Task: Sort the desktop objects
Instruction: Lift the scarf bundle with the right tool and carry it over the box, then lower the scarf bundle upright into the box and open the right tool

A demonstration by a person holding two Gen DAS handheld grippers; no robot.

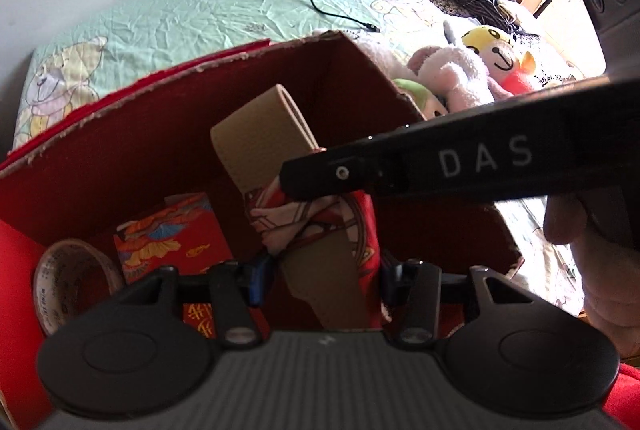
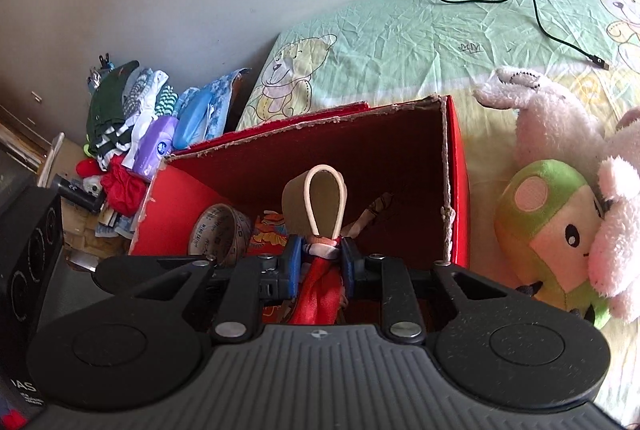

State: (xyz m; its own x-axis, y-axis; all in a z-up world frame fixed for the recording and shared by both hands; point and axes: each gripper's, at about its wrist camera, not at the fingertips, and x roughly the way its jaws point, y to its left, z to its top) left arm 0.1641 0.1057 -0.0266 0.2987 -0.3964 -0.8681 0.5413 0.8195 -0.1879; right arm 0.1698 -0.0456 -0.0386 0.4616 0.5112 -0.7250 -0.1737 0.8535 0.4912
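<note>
Fan (image 2: 320,198) stands clamped between the right gripper (image 2: 320,262) pads, over the red box (image 2: 456,166). Its long axis runs away from the camera, looped end up. Left gripper (image 1: 320,282) also pinches it.

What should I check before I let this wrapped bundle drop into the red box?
1. Right claw shut on wrapped bundle: ok.
2. Left claw gripping the bundle: cannot tell, its pads flank it closely.
3. Bundle above the red box opening: ok.
4. Free floor beside tape roll and red packet: cannot tell.
5. Plush toys outside the box: ok.
</note>
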